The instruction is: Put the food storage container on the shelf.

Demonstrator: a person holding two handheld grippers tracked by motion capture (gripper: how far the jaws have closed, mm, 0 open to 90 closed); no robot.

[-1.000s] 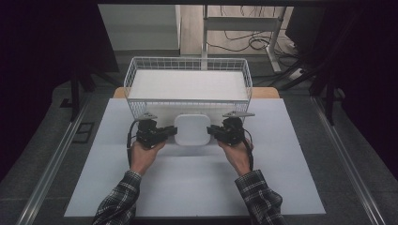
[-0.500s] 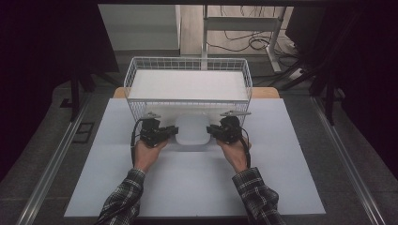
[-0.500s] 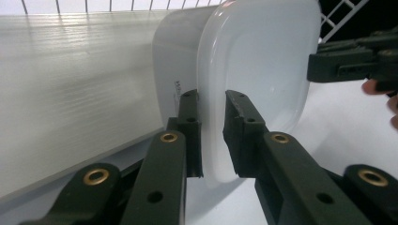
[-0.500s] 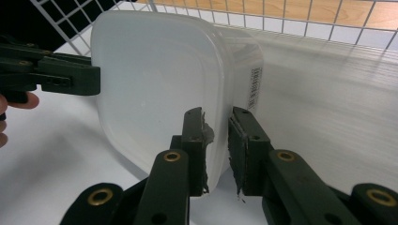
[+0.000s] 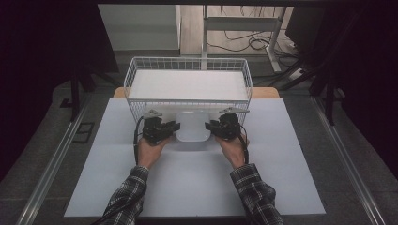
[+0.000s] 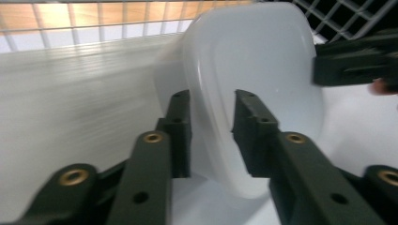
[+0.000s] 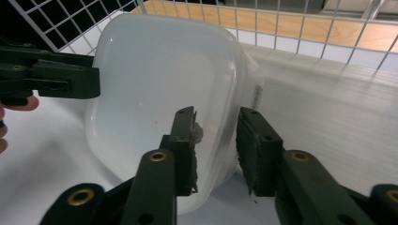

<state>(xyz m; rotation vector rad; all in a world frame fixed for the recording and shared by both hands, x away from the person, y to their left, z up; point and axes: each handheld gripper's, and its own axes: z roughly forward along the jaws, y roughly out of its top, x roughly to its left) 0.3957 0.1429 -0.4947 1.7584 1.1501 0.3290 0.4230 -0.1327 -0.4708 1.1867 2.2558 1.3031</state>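
Centre of the high view: we saw a white translucent plastic container w/ rounded corners, held between the two tongs, just in front of a white wire basket that sat at the upper middle of the frame on the pale worktop. The container's far edge lay against or just beside the basket's front wall; we couldn't tell if they touched.

Left tongs, left of the container in the high view: in the left gripper view the jaws stood part open, straddling the container's rim, one jaw inside, one outside. Jaws close to the wall, but we couldn't confirm firm contact.

Right tongs, on the container's right side: in the right gripper view the jaws were likewise narrowly apart across the rim, pads near both faces of the wall. Grip looked closed on the rim; a small label showed on the container's outer wall.

Both forearms in plaid sleeves entered from the bottom of the high view. Basket floor white.
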